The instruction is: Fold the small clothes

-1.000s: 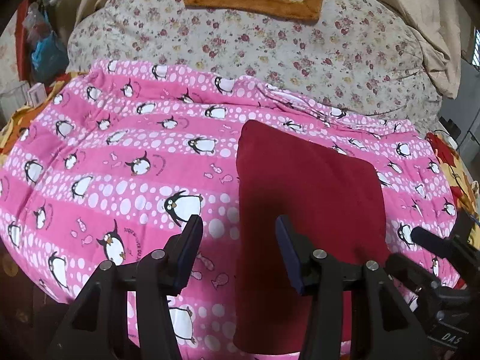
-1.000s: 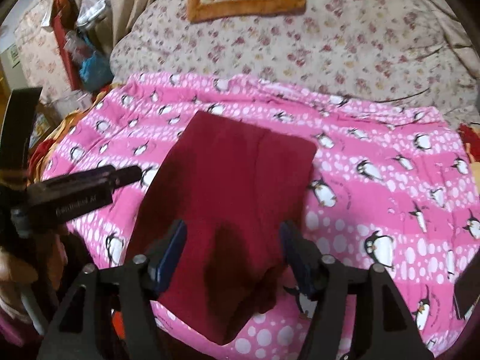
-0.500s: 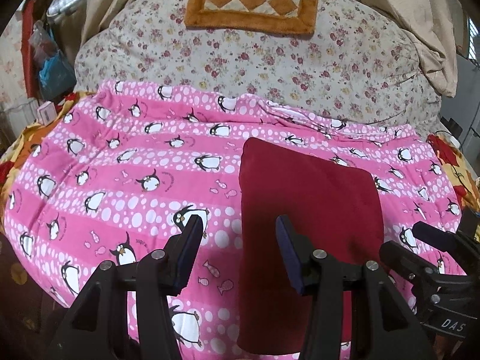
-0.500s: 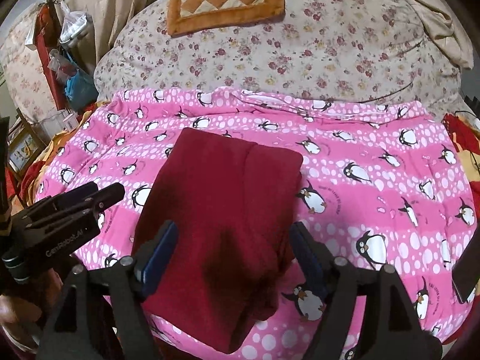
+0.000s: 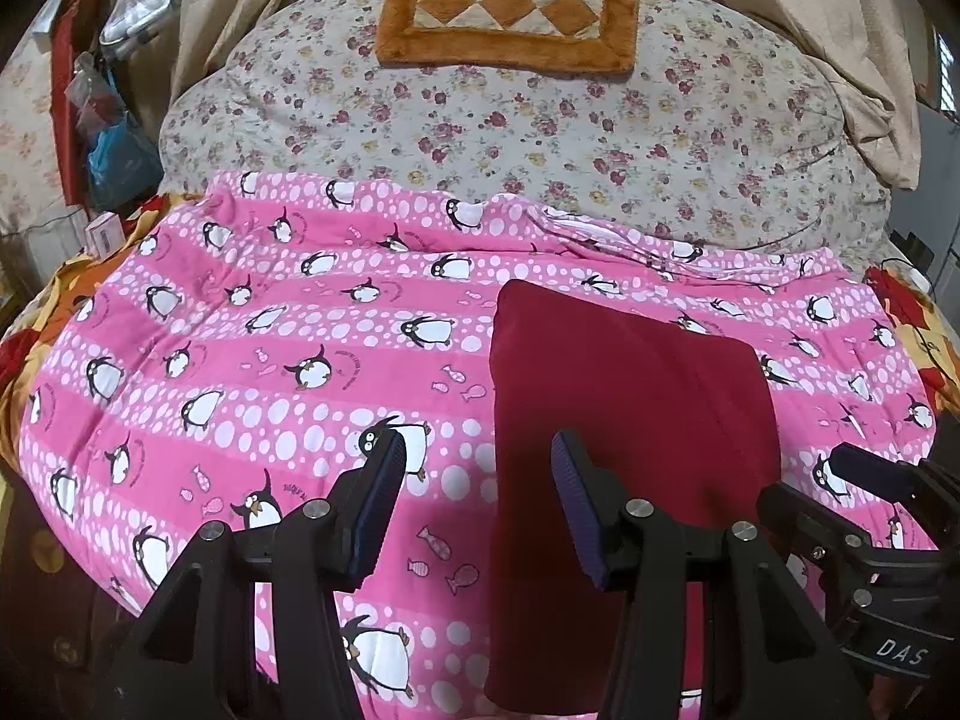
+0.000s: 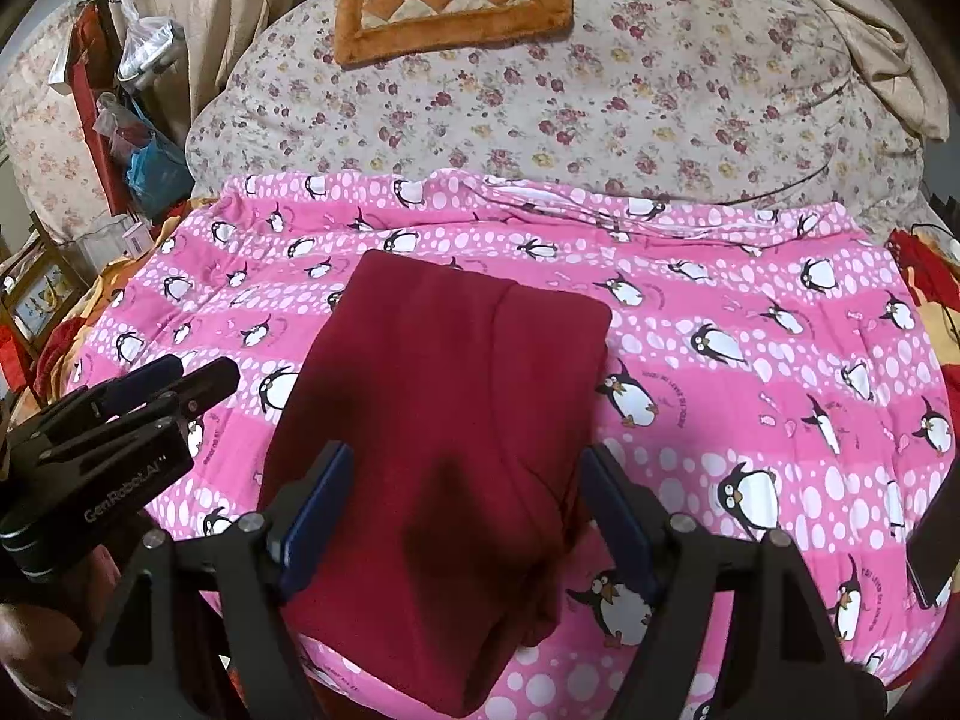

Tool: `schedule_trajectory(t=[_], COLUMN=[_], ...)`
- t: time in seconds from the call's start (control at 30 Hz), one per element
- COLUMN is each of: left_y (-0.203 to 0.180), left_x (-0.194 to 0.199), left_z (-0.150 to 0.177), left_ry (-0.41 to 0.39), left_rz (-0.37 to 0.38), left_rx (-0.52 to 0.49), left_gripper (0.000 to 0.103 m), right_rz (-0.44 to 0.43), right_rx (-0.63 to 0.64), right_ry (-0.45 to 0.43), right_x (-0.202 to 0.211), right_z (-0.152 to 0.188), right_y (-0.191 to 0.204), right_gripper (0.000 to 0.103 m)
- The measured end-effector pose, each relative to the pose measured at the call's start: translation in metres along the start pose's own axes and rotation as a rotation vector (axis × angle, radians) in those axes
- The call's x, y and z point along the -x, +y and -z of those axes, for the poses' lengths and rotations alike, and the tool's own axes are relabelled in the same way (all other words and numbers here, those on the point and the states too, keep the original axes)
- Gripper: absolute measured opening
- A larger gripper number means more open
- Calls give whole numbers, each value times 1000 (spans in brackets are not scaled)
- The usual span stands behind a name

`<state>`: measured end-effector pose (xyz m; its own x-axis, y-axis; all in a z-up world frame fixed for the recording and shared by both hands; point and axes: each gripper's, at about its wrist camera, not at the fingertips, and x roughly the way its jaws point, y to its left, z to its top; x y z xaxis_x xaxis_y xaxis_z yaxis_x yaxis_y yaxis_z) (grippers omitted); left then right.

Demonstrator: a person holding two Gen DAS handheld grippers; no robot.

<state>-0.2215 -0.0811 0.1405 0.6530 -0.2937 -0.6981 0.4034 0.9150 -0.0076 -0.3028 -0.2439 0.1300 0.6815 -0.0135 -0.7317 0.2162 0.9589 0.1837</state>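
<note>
Dark red cloth (image 6: pixel 444 432), already folded into a long rectangle, lies flat on the pink penguin blanket (image 5: pixel 240 372) that covers the near part of the bed. From my right-hand camera it runs from the middle of the blanket down to the near edge, with a seam or fold line running along its length and a darker patch near the bottom. My right gripper (image 6: pixel 462 516) hangs over the near end of the cloth with its jaws spread wide, one blue pad on each side of it; the jaws have just been opening, and the pads press on nothing. The cloth sits below and between them, loose.

My left gripper (image 5: pixel 477 498) hovers over the left edge of the same cloth, one finger above the blanket and the other above the red fabric. Its jaws stand partly apart and hold nothing. In the left camera I can see the tip of the right gripper at the lower right, and in the right camera the left one shows at the left edge.

Beyond the blanket, a flowered quilt (image 5: pixel 540 138) rises like a mound, with an orange checked mat (image 5: pixel 510 18) on top of it. Beige curtains (image 6: pixel 198 0) hang behind.
</note>
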Motion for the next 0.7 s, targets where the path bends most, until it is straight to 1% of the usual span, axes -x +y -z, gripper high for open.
schedule_trajectory(t=[0.7], left_y=[-2], left_x=[-6], left_z=[4], left_ry=[12], left_rz=[2], left_rx=[4], left_gripper=[30], right_rz=[11], right_rx=[-16], right_ry=[27], right_x=[-13], right_z=[3], right_y=[-3], right_gripper=[84])
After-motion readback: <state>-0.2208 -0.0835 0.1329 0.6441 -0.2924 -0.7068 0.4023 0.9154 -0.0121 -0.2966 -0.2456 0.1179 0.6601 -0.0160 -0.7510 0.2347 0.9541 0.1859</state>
